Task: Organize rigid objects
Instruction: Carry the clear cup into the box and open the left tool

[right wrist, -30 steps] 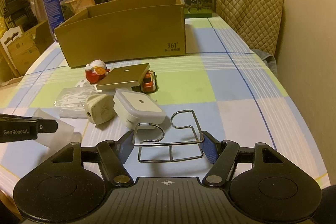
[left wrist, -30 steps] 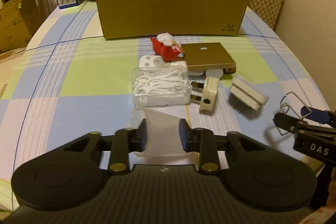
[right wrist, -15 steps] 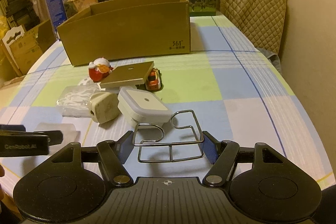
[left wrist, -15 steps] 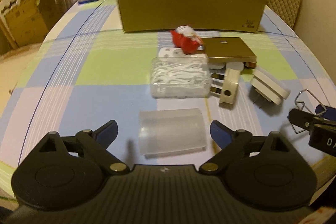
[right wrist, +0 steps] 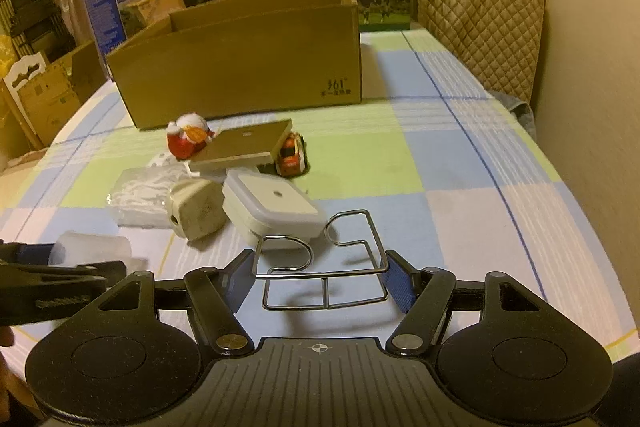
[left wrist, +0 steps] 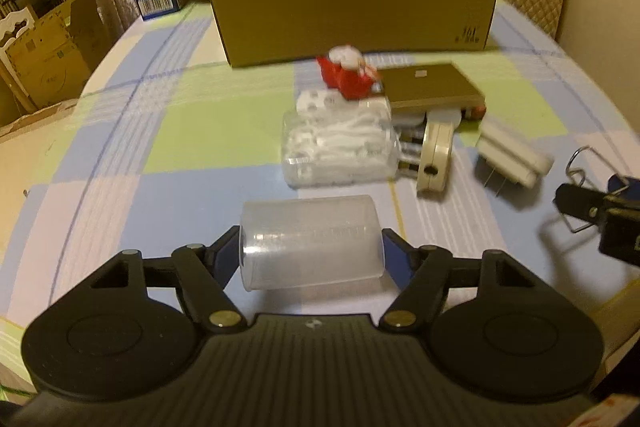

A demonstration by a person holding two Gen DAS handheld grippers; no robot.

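Note:
A frosted clear plastic cup [left wrist: 312, 239] lies on its side on the checked tablecloth, between the jaws of my left gripper [left wrist: 311, 251]. The jaws are closing, and their blue pads [left wrist: 232, 253] touch the cup's two ends. My right gripper [right wrist: 318, 279] is shut on a bent metal wire rack [right wrist: 360, 223], held just above the table. In the left wrist view the rack [left wrist: 580, 155] and the right gripper's fingers [left wrist: 576, 201] show at the right edge. An open cardboard box [left wrist: 352, 7] stands at the back.
Between the cup and the box lie a clear case of white parts [left wrist: 340, 151], a beige plug [left wrist: 436, 155], a white charger [left wrist: 512, 155], a red figurine [left wrist: 348, 71], a flat gold box [left wrist: 428, 87] and a toy car [right wrist: 292, 153]. A quilted chair [right wrist: 480, 27] stands at the right.
The left gripper let go of the cup and opened wide; the cup now lies on its side and the jaws have closed in on its ends. The right gripper and rack kept still.

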